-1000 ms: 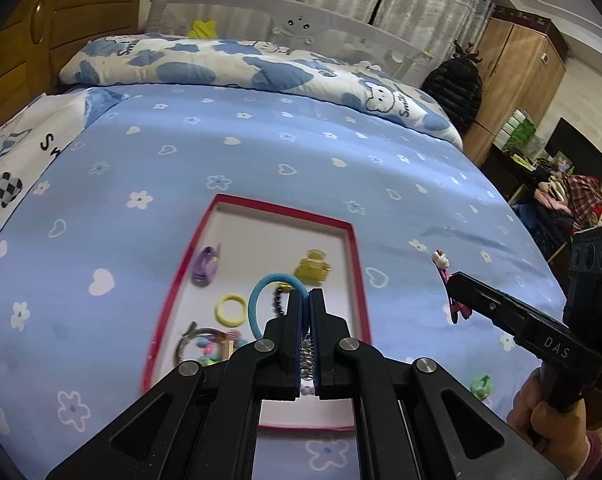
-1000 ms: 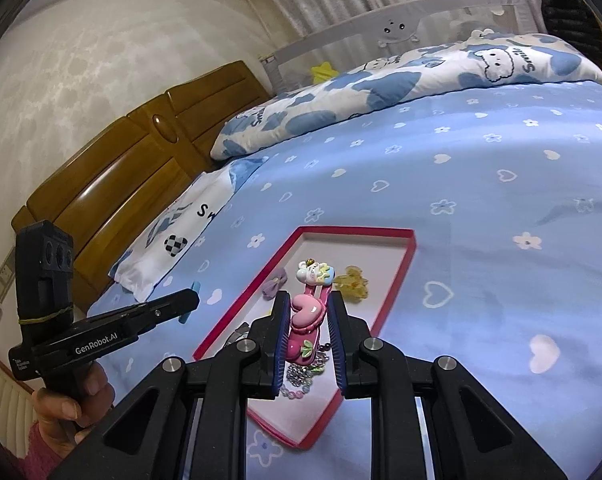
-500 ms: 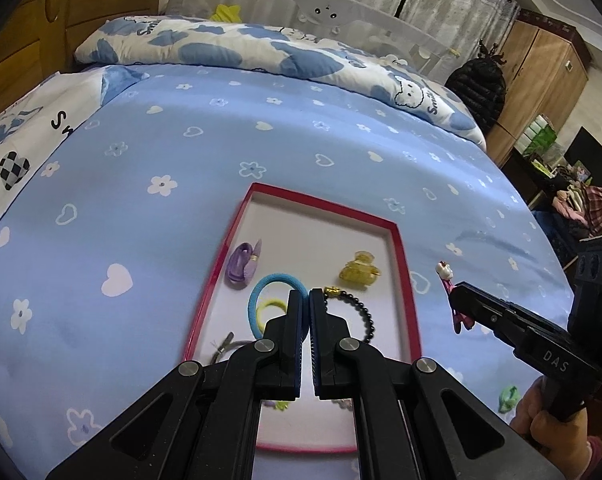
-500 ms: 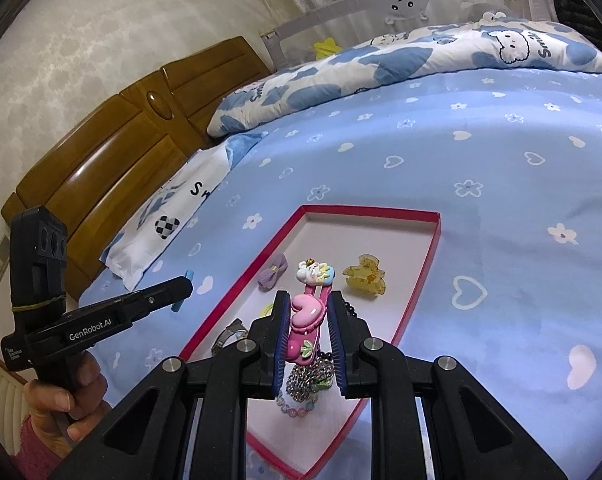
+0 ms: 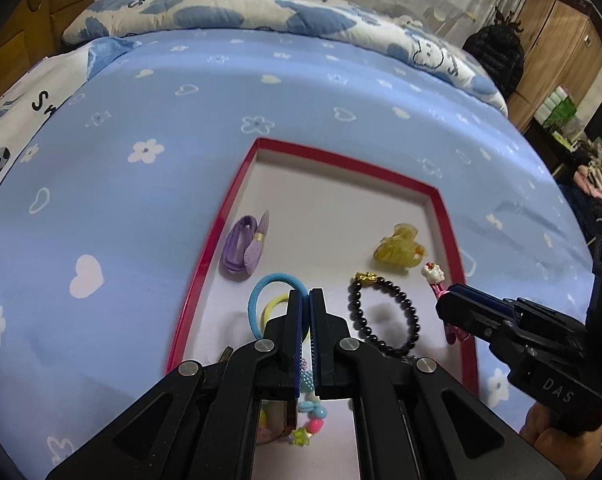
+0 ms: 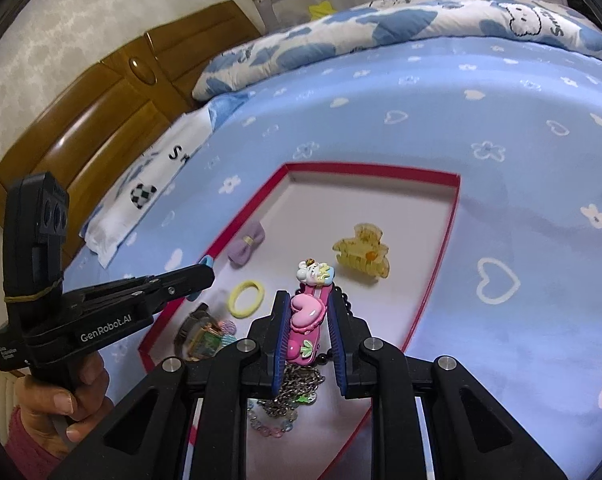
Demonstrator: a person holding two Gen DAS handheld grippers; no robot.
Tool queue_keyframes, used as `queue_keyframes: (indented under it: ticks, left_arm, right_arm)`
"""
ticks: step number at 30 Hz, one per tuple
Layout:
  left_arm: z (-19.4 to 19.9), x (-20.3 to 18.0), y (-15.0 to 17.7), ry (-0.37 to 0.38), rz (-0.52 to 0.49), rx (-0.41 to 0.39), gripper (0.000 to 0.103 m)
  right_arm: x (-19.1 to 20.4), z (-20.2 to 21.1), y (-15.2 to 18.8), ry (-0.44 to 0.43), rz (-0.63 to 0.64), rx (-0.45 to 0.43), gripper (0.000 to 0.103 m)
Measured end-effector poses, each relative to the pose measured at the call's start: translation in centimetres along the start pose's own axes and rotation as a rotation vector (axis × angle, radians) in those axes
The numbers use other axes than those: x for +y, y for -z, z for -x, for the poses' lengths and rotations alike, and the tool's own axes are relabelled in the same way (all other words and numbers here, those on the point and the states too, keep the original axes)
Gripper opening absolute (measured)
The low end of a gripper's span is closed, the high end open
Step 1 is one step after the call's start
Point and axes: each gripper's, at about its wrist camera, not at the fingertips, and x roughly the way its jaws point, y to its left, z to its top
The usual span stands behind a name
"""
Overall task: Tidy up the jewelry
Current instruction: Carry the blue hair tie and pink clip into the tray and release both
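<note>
A red-rimmed white tray [image 5: 237, 184] [image 6: 441, 272] lies on the blue bed. My left gripper [image 5: 310, 294] is shut on a blue hair tie [image 5: 261, 292] and holds it low over the tray's near left part. My right gripper [image 6: 307, 300] is shut on a pink heart hair clip [image 6: 305, 316] [image 5: 435, 280] above the tray's near right side. In the tray lie a purple bow clip [image 5: 245, 248] [image 6: 247, 244], a yellow claw clip [image 5: 399, 250] [image 6: 361, 256], a black bead bracelet [image 5: 383, 314], a yellow hair tie [image 6: 245, 298], a watch [image 6: 199, 336] and chains [image 6: 297, 384].
The blue sheet [image 5: 141, 184] spreads around the tray. Pillows [image 5: 261, 12] and a wooden headboard [image 6: 101, 112] are at the far end. A wardrobe [image 5: 557, 52] and clutter stand off the bed's right side.
Both grippers have moved forward and down toward the tray, which now looks larger. The blue hair tie and the pink clip stay gripped.
</note>
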Motion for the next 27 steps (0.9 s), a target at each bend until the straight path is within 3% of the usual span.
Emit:
queue_keyframes:
  ticks: [10,27]
  left_arm:
    - [-2.4,-0.9,-0.3,-0.053,-0.041,0.042,0.003]
    - [-4.3,-0.8,0.3,-0.043,-0.044,0.092,0.003]
  right_arm:
    - [0.1,-2.8,0.3,0.048,0.049,0.075,0.018]
    - [0.3,-3.8,0.4,0.075,0.085,0.102,0.021]
